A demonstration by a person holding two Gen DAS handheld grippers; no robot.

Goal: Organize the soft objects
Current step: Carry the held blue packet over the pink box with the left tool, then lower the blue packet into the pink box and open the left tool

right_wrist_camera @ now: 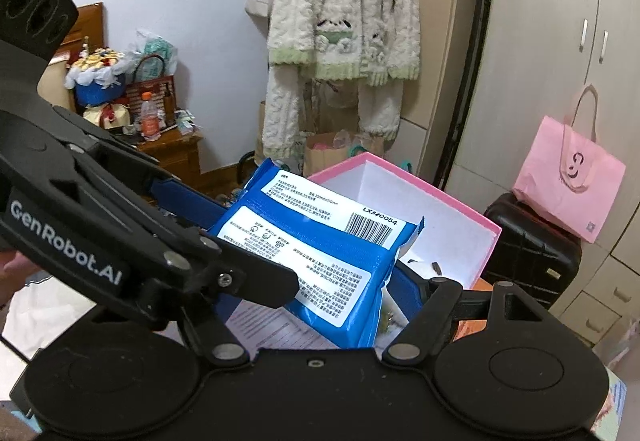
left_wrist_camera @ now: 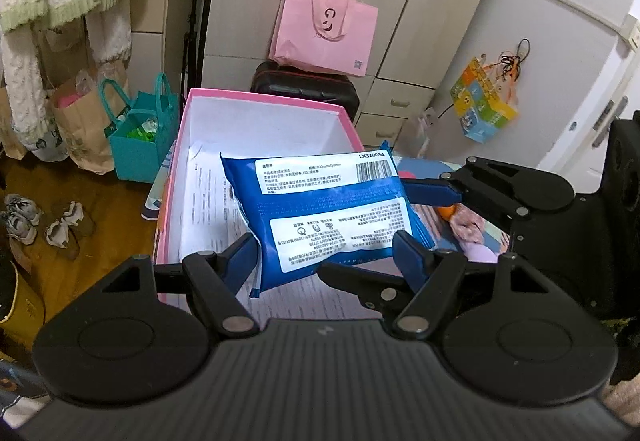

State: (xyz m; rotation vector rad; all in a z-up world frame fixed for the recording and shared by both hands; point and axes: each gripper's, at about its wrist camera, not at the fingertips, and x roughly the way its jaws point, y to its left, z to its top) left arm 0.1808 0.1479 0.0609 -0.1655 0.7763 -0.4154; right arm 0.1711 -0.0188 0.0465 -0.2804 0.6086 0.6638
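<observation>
In the left wrist view, your left gripper [left_wrist_camera: 326, 255] has its jaws about half open, and its two blue fingers [left_wrist_camera: 408, 261] press on the near end of the blue pack [left_wrist_camera: 320, 209]. The pack is held up over the pink box [left_wrist_camera: 256, 145]. White labels with small print and a bar code face up. There are printed papers [left_wrist_camera: 208, 217] in the bottom of the box. Your right gripper [left_wrist_camera: 430, 191] comes in from the right, and one blue finger of it touches the right edge of the pack. A pink bag [left_wrist_camera: 326, 29] sits on a black suitcase [left_wrist_camera: 304, 89] behind the box. A teal bag [left_wrist_camera: 142, 137] stands on the floor to the left.

In the right wrist view, your right gripper [right_wrist_camera: 312, 281] has its jaws wide, with the pack [right_wrist_camera: 316, 257] between them. You cannot tell here if both fingers press on it. Your left gripper [right_wrist_camera: 224, 217] reaches in from the left and holds the far end of the pack. The pink box [right_wrist_camera: 412, 217] is just behind the pack. A fluffy white coat [right_wrist_camera: 344, 41] hangs on the wall.
</observation>
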